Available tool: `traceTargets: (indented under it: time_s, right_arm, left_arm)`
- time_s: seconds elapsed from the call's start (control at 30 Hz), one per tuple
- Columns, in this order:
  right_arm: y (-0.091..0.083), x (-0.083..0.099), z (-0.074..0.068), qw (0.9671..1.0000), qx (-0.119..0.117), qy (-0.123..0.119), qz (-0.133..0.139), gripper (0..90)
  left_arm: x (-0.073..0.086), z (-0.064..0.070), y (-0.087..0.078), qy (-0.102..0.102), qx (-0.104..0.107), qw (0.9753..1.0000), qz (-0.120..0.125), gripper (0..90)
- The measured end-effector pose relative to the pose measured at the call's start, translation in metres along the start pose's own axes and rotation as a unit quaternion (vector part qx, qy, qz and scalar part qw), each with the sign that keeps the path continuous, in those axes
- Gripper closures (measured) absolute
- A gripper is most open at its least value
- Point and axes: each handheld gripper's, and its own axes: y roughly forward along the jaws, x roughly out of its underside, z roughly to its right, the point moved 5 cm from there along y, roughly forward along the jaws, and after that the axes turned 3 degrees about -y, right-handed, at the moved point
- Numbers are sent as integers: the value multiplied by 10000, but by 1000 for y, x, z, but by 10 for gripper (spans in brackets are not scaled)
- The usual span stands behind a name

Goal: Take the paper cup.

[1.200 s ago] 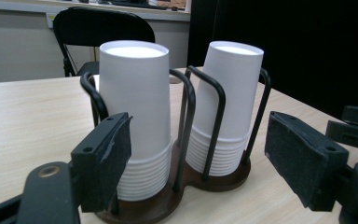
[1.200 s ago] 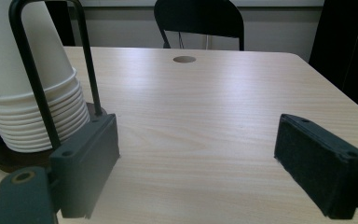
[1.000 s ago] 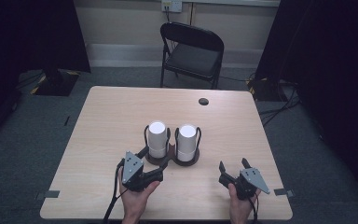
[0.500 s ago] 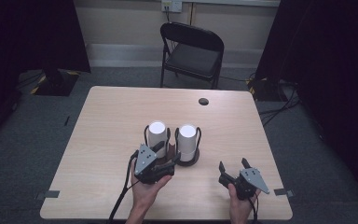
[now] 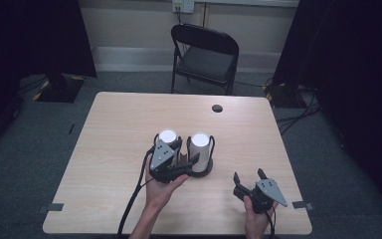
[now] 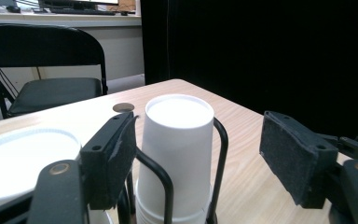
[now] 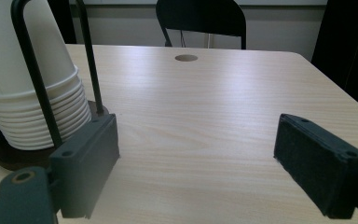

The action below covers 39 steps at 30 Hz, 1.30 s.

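On the high view, two stacks of white paper cups stood upside down in a black wire holder (image 5: 205,172) near the middle of the wooden table (image 5: 109,129), slightly toward the near edge. The left gripper (image 5: 185,158) was at the holder, its jaws set wide apart around the right cup stack (image 5: 199,149). The left gripper view confirmed this: the right cup stack (image 6: 178,154) stood between the two black jaws, neither pad (image 6: 296,156) touching it. The left cup stack (image 5: 167,138) stood just beside, at the far left of that gripper.

The right gripper (image 5: 249,178) was near the table's near right corner, well apart from the holder, jaws open and holding nothing. Its own view showed bare table between the pads, with the cup stack (image 7: 28,79) to the left.

A black folding chair (image 5: 206,55) stood beyond the far edge.
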Motion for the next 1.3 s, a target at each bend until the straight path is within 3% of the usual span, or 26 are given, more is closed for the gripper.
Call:
traceTargets:
  time_s: [0.2, 0.53, 0.87, 1.07, 1.3]
  right_arm:
    - [0, 0, 0, 10000, -16, -1, 1, 132]
    - [0, 0, 0, 10000, -36, 9, 9, 134]
    - [0, 0, 0, 10000, -75, 11, 26, 134]
    - [-1, 0, 0, 10000, -95, 20, 23, 134]
    - [-1, 0, 0, 9999, -118, -15, 56, 134]
  left_arm:
    - [-11, 0, 12, 151, 136, 9998, -91, 247]
    - [-20, -3, 39, 122, 345, 9989, -308, 237]
    - [-17, -8, 56, 30, 328, 9985, -447, 232]
    - [-14, -7, 58, 203, 211, 9980, -555, 231]
    - [-10, -10, 63, 160, 230, 9977, -613, 231]
